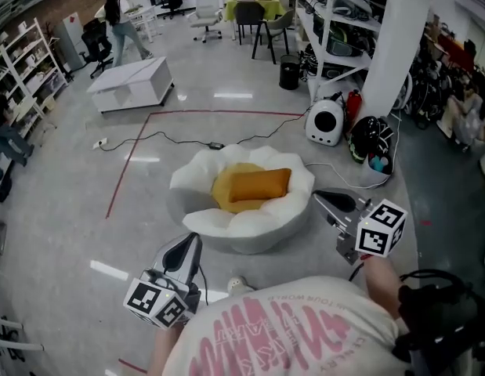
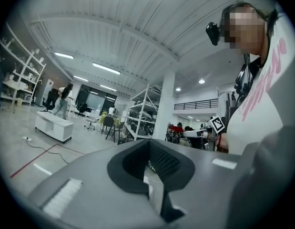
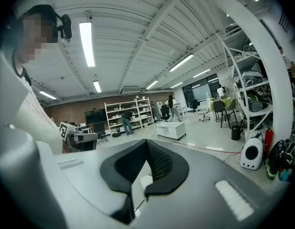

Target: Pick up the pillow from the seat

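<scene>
Nearest to us is our own white shirt [image 1: 281, 331] with its pink print, and just beyond it we hold both tools low and close to the body. The left gripper [image 1: 189, 245] has its jaws pressed together with nothing between them, and the right gripper [image 1: 327, 200] is closed and empty in the same way. Both point forward toward the seat [image 1: 250, 229], a white petal-shaped one that stands on the floor [image 1: 148, 131] ahead of us.

The orange pillow [image 1: 258, 185] lies in the hollow at the middle of the seat, on a yellow cushion [image 1: 222, 188], with the raised petals around it. We judge that the reach has not yet begun. The grippers are well apart from the pillow, one on each side of it, which would suit taking it from both ends once the jaws spread.
</scene>
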Demonstrator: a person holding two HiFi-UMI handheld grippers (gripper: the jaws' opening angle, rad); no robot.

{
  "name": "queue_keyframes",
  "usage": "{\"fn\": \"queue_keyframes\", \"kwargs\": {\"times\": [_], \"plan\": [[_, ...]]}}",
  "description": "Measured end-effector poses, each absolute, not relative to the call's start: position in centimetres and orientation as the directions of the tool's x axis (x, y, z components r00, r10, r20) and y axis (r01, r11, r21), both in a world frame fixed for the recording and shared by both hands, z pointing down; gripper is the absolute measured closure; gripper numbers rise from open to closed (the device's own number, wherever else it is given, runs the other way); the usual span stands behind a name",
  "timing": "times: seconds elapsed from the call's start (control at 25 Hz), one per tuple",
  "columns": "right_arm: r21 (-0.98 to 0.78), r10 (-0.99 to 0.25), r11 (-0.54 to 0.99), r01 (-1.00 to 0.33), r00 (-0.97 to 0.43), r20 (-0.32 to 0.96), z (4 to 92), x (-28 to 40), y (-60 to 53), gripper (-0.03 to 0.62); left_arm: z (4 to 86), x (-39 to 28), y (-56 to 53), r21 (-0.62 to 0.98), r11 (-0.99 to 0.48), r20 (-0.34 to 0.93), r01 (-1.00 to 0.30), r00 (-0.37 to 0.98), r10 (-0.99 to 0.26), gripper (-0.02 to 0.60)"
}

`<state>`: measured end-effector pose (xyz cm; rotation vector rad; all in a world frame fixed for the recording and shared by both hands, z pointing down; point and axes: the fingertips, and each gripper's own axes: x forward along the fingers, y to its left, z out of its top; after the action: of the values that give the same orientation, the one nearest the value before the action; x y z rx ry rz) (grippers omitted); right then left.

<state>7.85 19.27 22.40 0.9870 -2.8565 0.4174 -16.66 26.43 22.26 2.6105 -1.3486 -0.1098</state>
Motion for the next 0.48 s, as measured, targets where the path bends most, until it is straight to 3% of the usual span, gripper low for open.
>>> {"fn": "queue_keyframes", "kwargs": {"times": [0.48], "plan": [[-0.194, -0.685, 0.693, -0.694, -0.718, 0.121, 20.7, 1.7, 9.8, 0.588, 20.4, -24.4, 15.9, 0.14, -0.627, 0.025, -0.767, 0.635, -0.772, 0.566]]}}
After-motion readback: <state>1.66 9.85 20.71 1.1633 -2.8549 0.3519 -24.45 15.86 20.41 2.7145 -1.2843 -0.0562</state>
